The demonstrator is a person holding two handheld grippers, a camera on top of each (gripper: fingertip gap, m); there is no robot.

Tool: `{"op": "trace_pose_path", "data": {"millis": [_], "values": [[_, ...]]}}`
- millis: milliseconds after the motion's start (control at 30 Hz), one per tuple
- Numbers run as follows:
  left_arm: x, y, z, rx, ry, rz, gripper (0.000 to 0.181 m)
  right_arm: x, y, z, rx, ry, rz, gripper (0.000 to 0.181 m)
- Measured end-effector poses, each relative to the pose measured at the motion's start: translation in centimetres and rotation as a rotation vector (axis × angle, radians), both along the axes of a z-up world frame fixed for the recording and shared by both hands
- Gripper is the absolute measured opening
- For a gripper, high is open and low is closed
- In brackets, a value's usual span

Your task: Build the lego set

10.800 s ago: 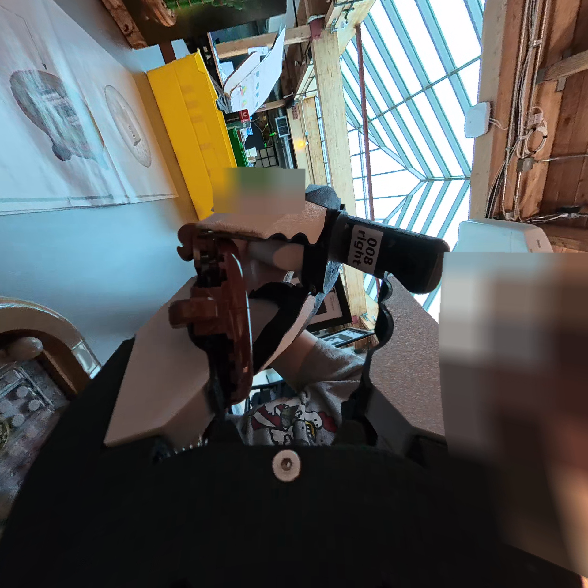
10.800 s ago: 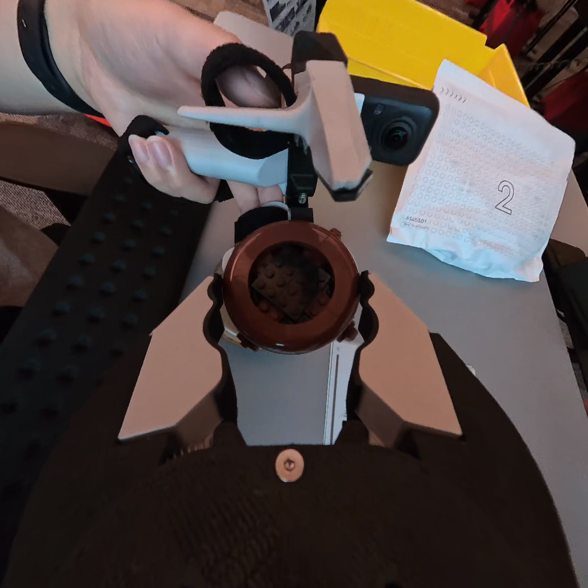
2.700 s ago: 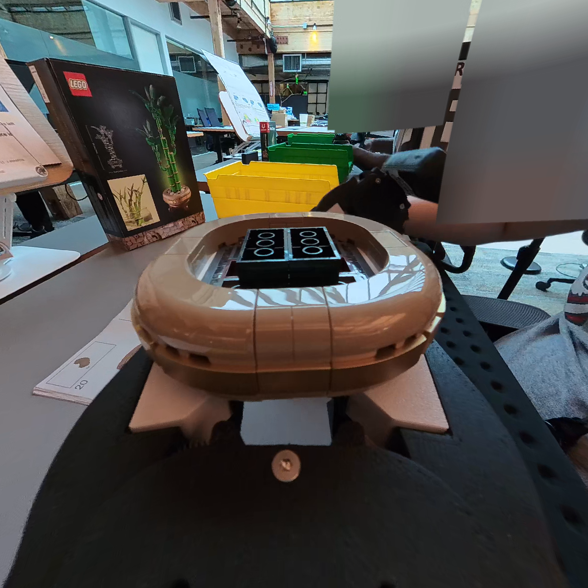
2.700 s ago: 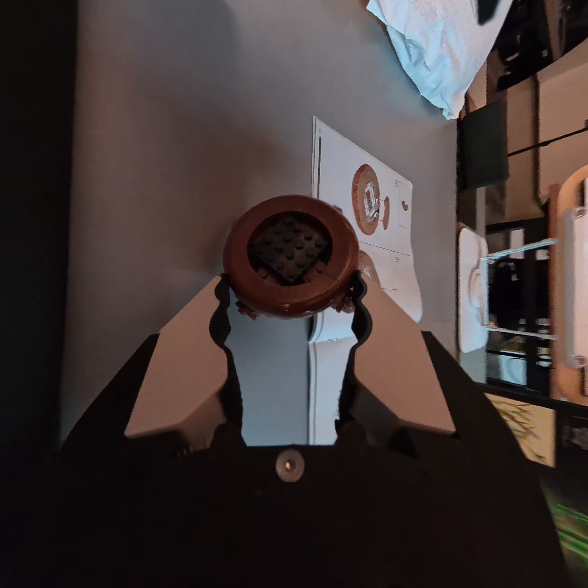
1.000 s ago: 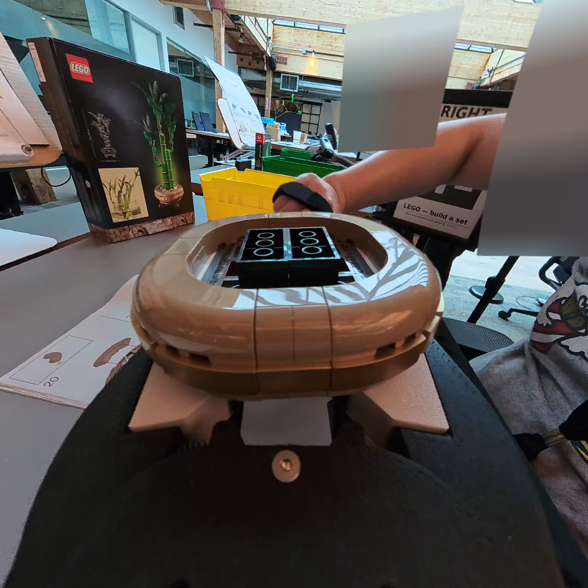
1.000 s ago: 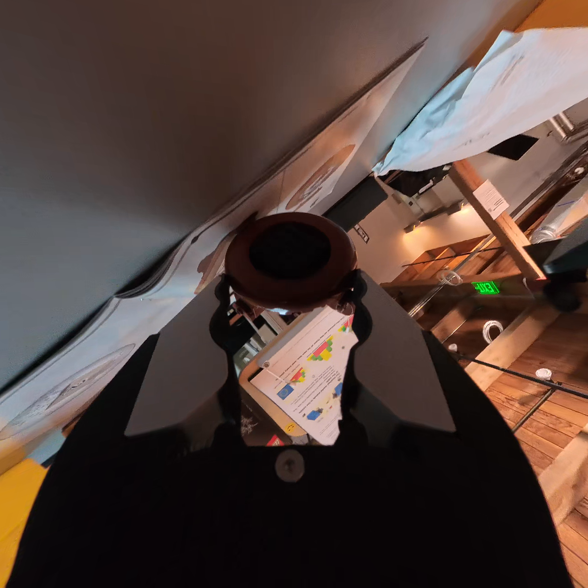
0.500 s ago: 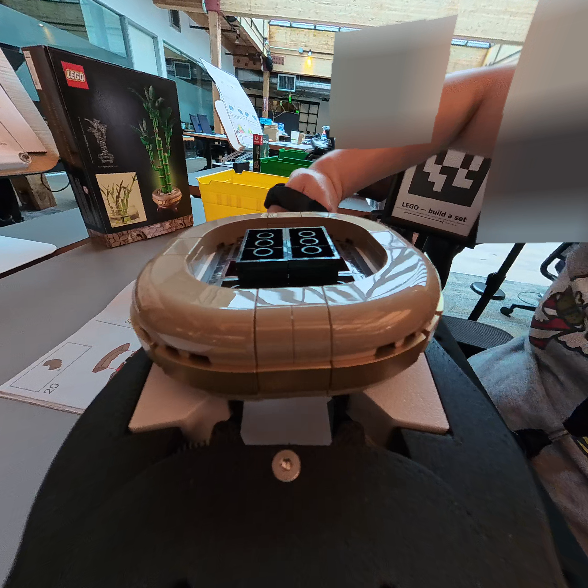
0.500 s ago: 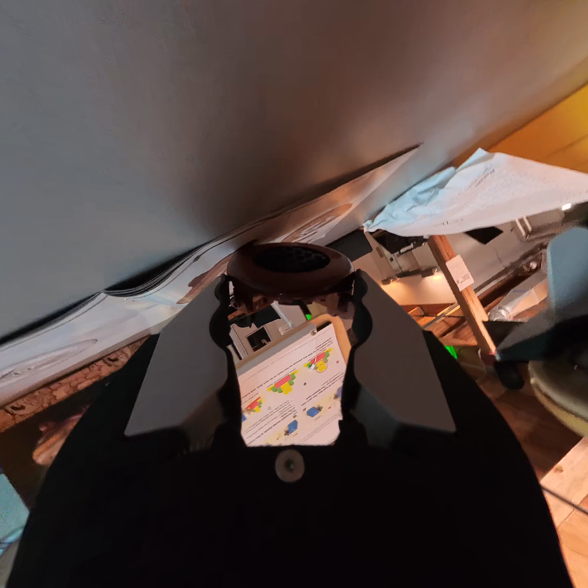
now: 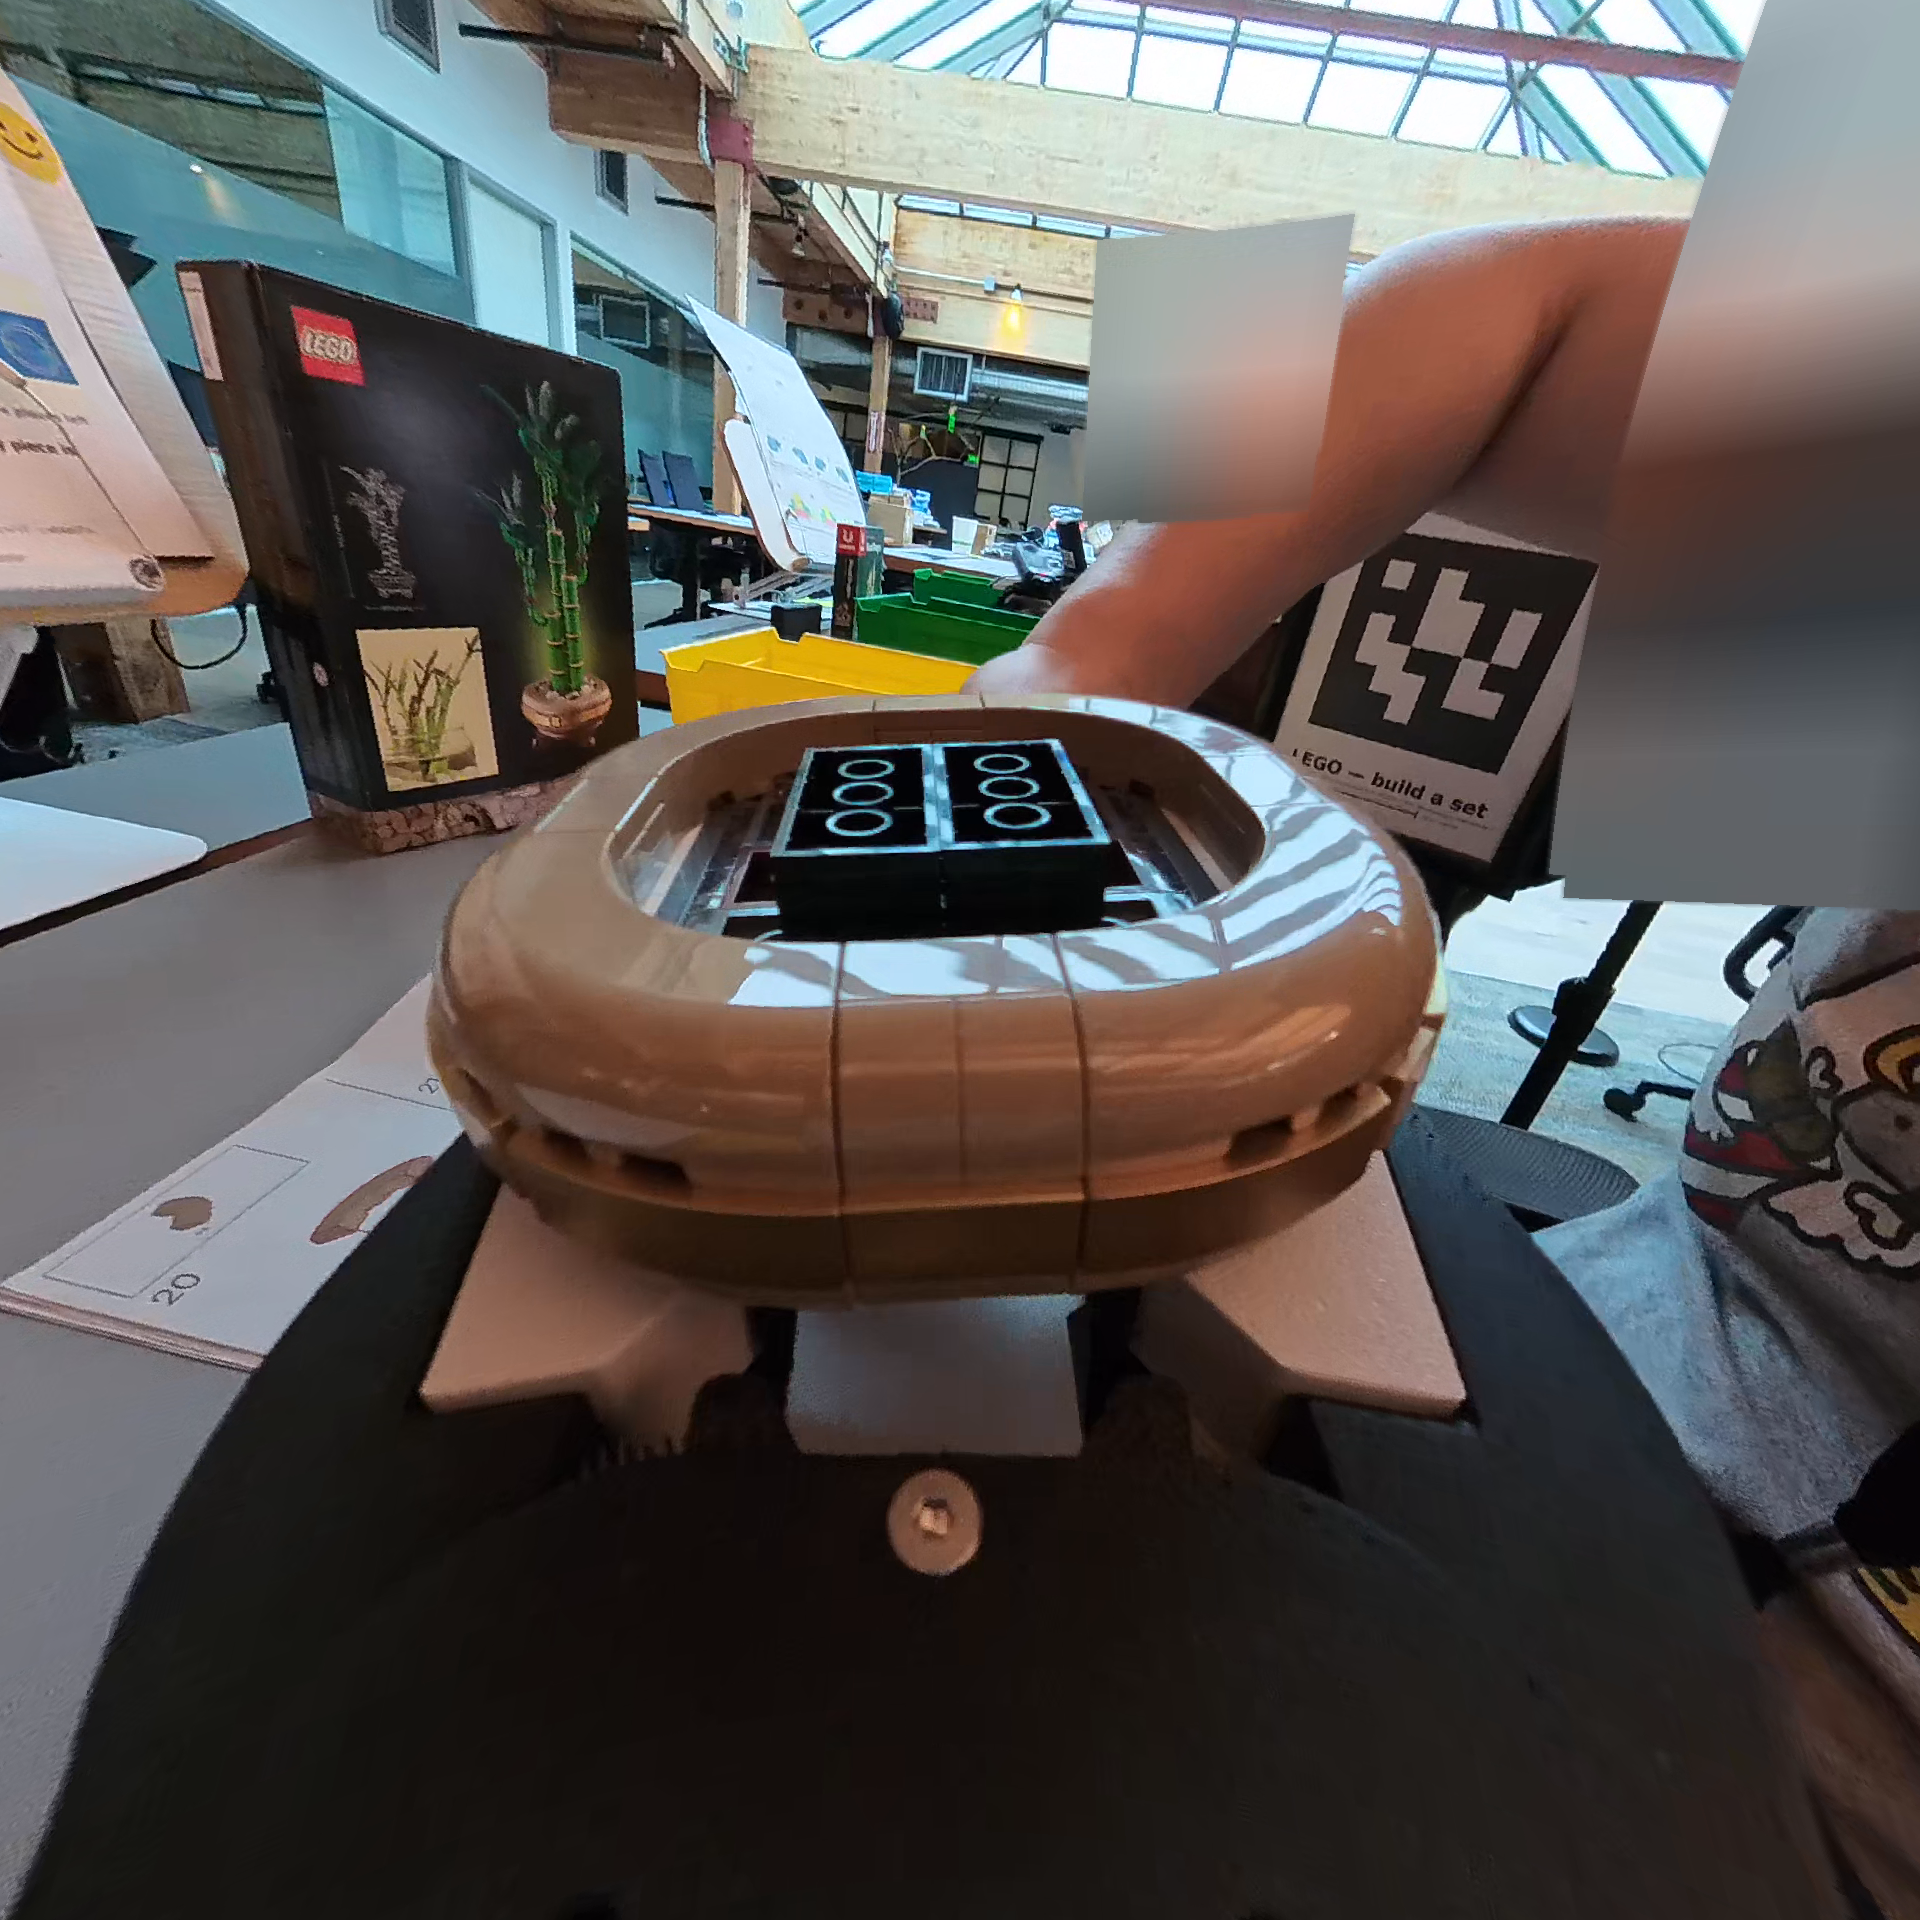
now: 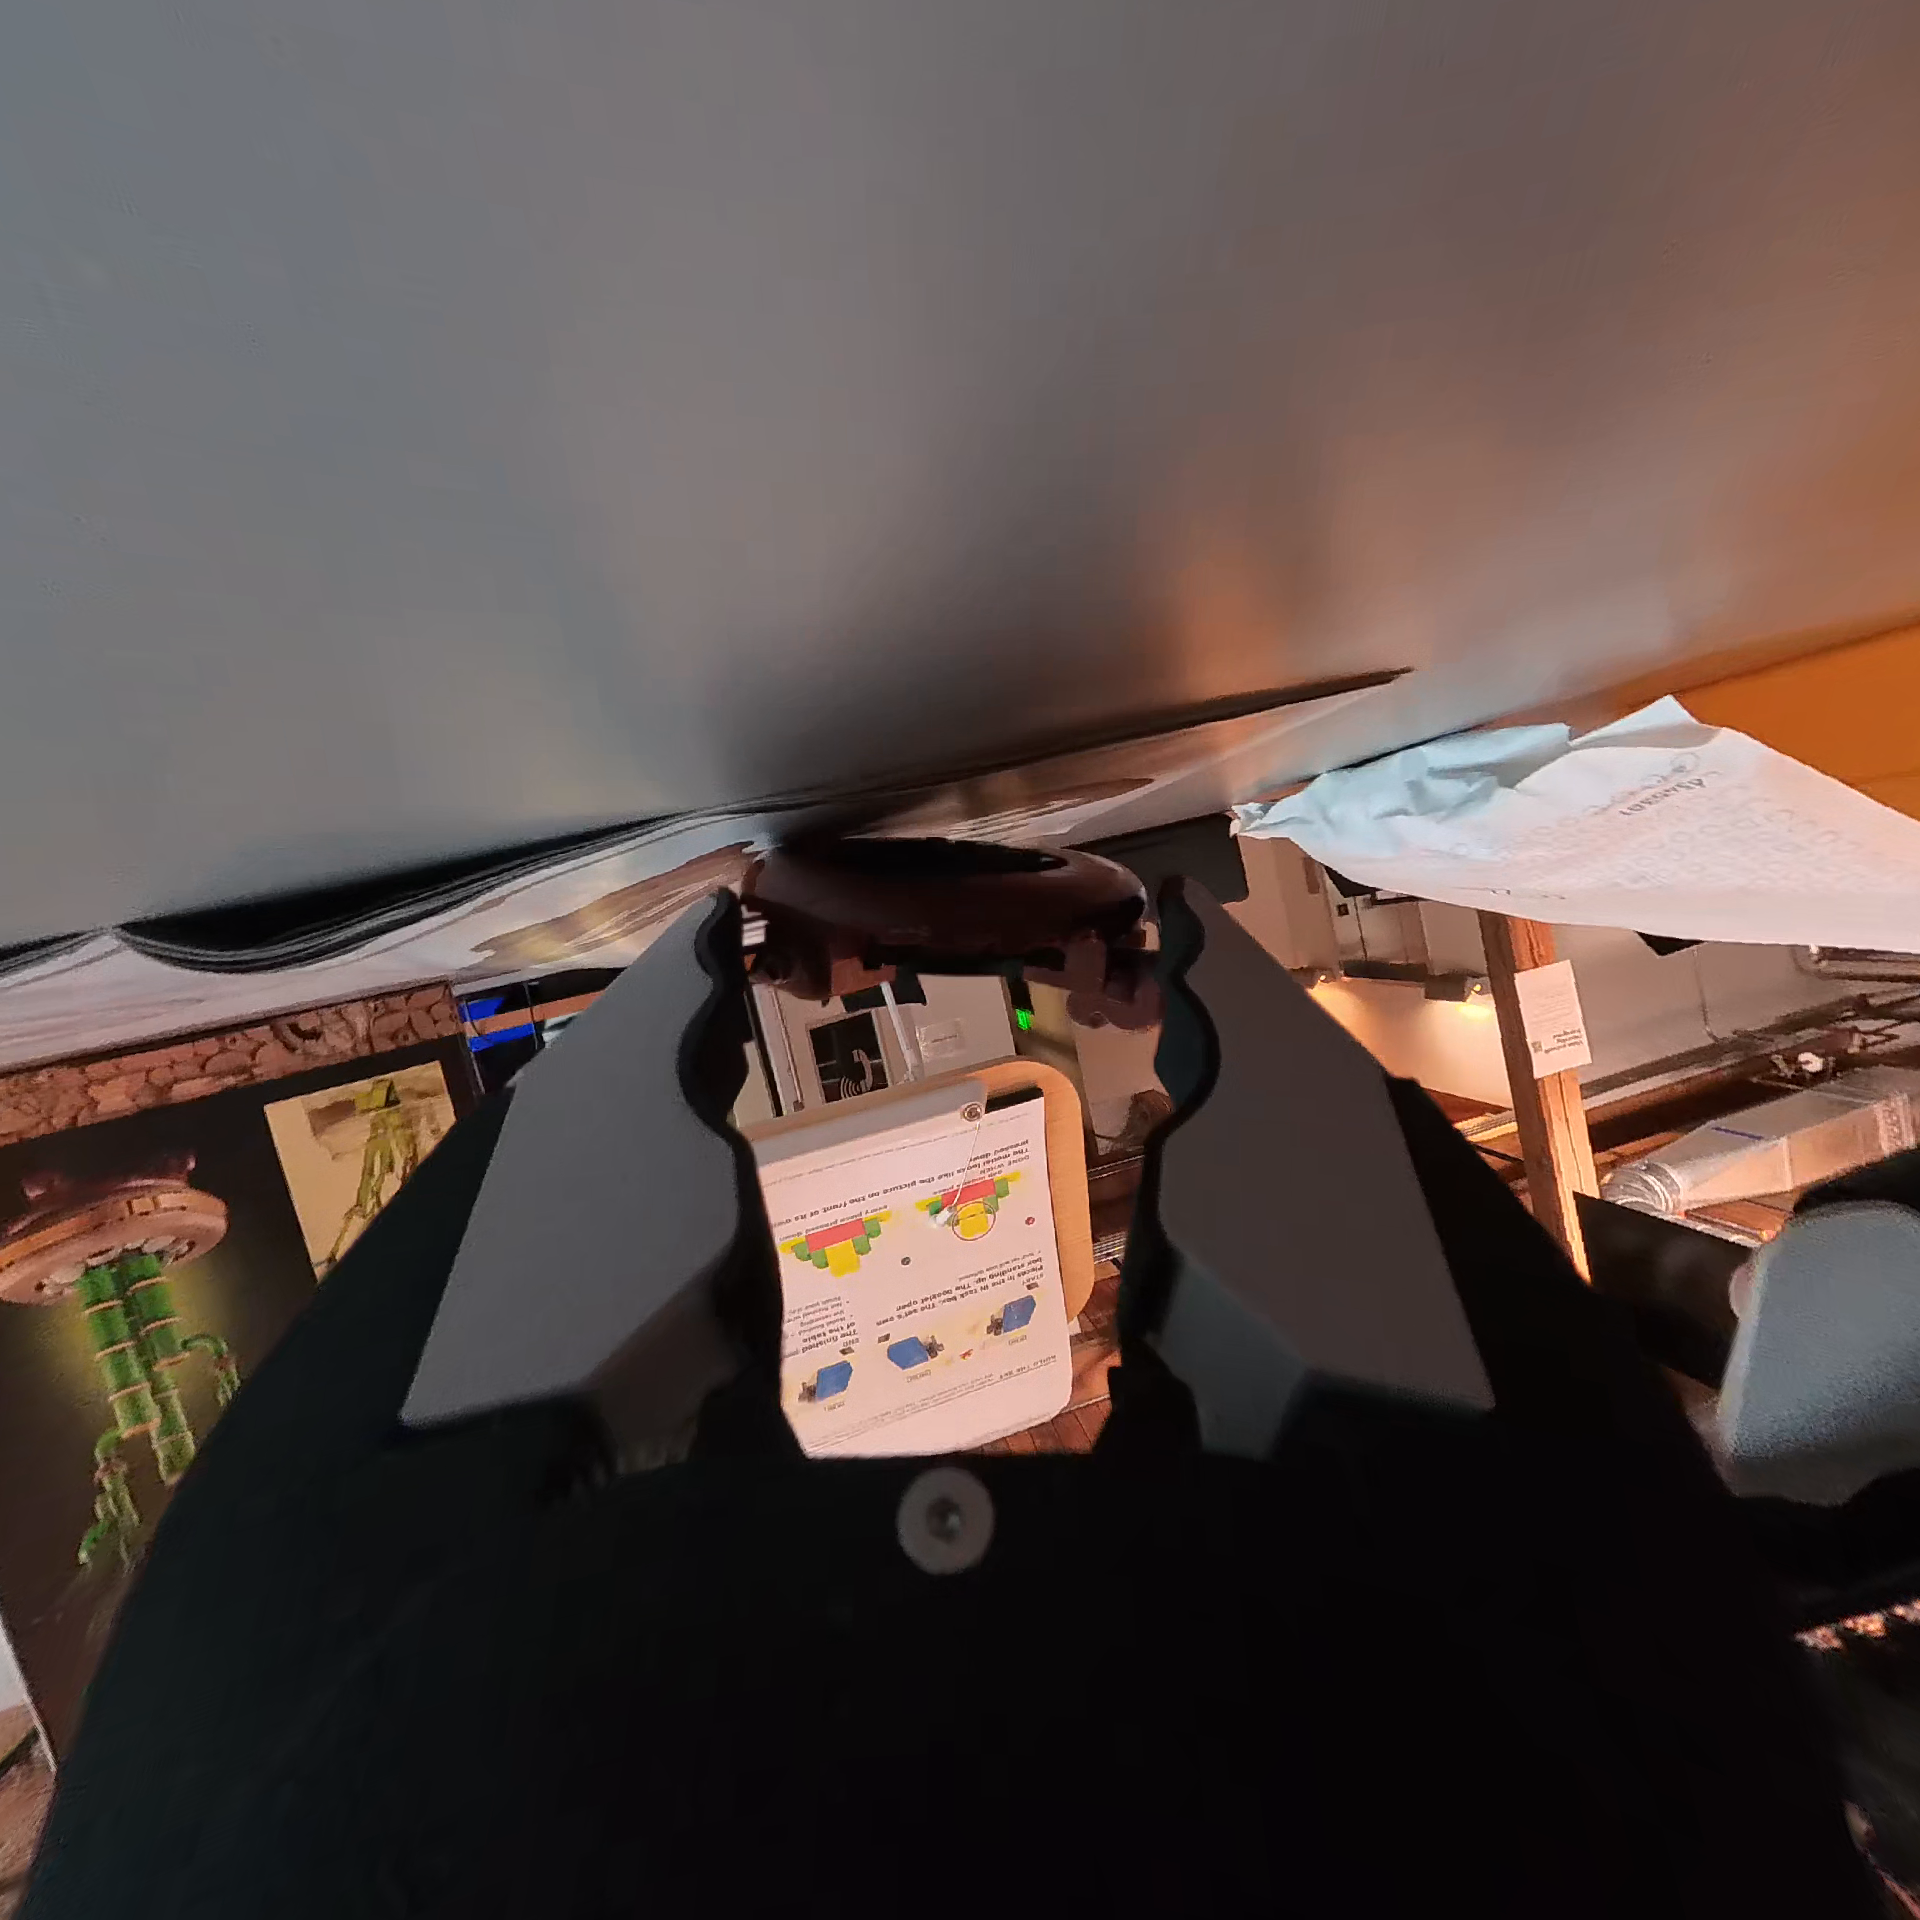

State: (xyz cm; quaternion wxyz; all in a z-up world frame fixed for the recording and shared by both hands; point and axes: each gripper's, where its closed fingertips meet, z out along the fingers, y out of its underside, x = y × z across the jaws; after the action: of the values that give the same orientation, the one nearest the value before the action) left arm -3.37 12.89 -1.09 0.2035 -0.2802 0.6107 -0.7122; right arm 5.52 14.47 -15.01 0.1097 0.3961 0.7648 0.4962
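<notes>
the left gripper (image 9: 940, 1226) holds a tan lego ring (image 9: 935, 1049) clamped between its two pale, flat-topped fingers (image 9: 582, 1320), the piece sitting just ahead of and partly over the fingertips, level and upright. the ring is a rounded square of smooth, glossy curved bricks with a darker tan band under its rim, and inside its hollow stands a block of black bricks (image 9: 940, 821) whose tops show ringed circles. beneath and behind it lies the grey tabletop (image 9: 156, 997), matte and flat, with an open instruction booklet (image 9: 239, 1226) spread to the left. farther back a dark lego box (image 9: 436, 582) printed with a bamboo plant stands upright, a yellow bin (image 9: 790, 670) and a green bin (image 9: 935, 623) beyond it, and a bare forearm (image 9: 1299, 499) reaches across above the ring's far edge. the right gripper (image 10: 940, 966) is turned upside down, so the table (image 10: 831, 364) fills the upper frame; its angular grey fingers (image 10: 582, 1174) with wavy inner edges pinch a dark brown lego ring (image 10: 940, 899), round and glossy, seen nearly edge-on, with small studded bits on its lower side. that ring sits at the fingertips, close against the booklet (image 10: 312, 935) pages on the table. a crumpled white paper bag (image 10: 1621, 831) lies to the right.
</notes>
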Motion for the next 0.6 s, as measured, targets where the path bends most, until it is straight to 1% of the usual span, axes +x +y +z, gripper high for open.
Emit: {"op": "trace_pose_path", "data": {"millis": [133, 300, 333, 367, 433, 467, 500, 567, 600], "values": [[0.0, 0.2, 0.3, -0.001, -0.006, 0.005, 0.069, 0.0, -0.1, 0.3, 0.023, 0.015, 0.016, 0.081], [0.0, 0.2, 0.2, 0.0, -0.003, 0.005, 0.069, -1.7, 0.3, 0.9, 0.066, 0.14, 0.05, 0.088], [0.0, 0.2, 0.2, -0.002, -0.001, 0.005, 0.069, -1.8, 0.1, 0.8, 0.064, 0.16, 0.043, 0.092], [0.0, 0.2, 0.2, -0.005, 0.0, 0.005, 0.077, -1.7, -0.1, 0.7, 0.061, 0.178, 0.027, 0.092], [0.0, 0.3, 0.3, -0.015, 0.002, 0.005, 0.091, -1.5, 0.0, 1.3, 0.117, 0.223, 0.009, 0.093], [0.0, 0.4, 0.4, -0.024, 0.001, 0.007, 0.098, -1.3, 0.0, 1.8, 0.153, 0.278, -0.025, 0.092], [0.0, 0.5, 0.6, -0.036, 0.0, 0.007, 0.105, -1.0, 0.0, 2.4, 0.211, 0.358, -0.078, 0.091], [-0.1, 0.8, 1.0, -0.064, -0.002, 0.007, 0.119, 0.4, -0.6, 3.4, 0.352, 0.548, -0.263, 0.09], [-0.1, 1.0, 1.2, -0.073, -0.004, 0.01, 0.069, 1.1, -1.1, 3.8, 0.438, 0.668, -0.385, 0.09]]}}
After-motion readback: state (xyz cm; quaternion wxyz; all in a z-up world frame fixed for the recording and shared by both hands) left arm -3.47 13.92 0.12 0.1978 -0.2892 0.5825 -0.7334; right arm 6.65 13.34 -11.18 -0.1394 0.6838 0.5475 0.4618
